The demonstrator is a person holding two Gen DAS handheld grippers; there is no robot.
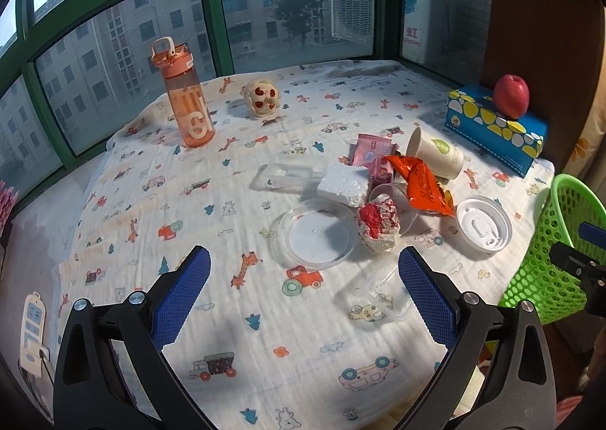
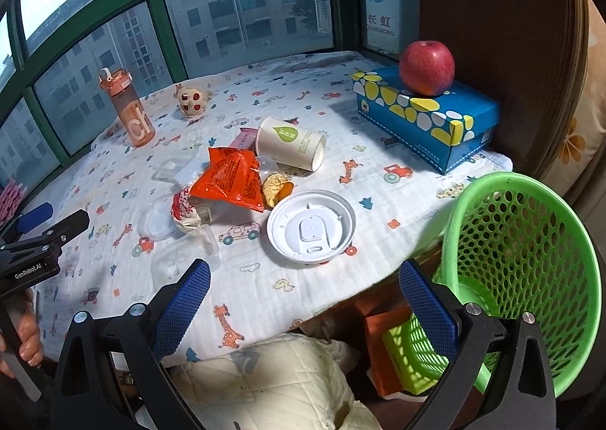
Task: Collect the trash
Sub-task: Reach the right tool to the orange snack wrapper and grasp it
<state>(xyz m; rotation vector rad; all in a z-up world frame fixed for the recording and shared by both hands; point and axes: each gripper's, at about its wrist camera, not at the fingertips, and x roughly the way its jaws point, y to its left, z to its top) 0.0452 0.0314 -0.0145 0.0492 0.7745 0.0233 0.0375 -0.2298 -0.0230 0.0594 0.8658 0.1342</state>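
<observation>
Trash lies heaped mid-bench (image 1: 265,335): an orange wrapper (image 2: 231,176), a tipped cup (image 2: 291,144), a white lid (image 2: 310,227). A green basket (image 2: 530,263) waits at the bench's right edge, likely to receive it. Left gripper (image 1: 305,271) and right gripper (image 2: 305,280) hover with fingers spread, empty; the lid lies just beyond the right fingers.

- I see a green-framed bay of glass windows (image 1: 212,13) curving behind the table, with grey apartment blocks outside under flat, dull daylight.
- A white cotton tablecloth printed with cartoon cars and giraffes (image 1: 265,316) covers the table.
- A dark brown wooden panel (image 2: 492,51) stands at right.
</observation>
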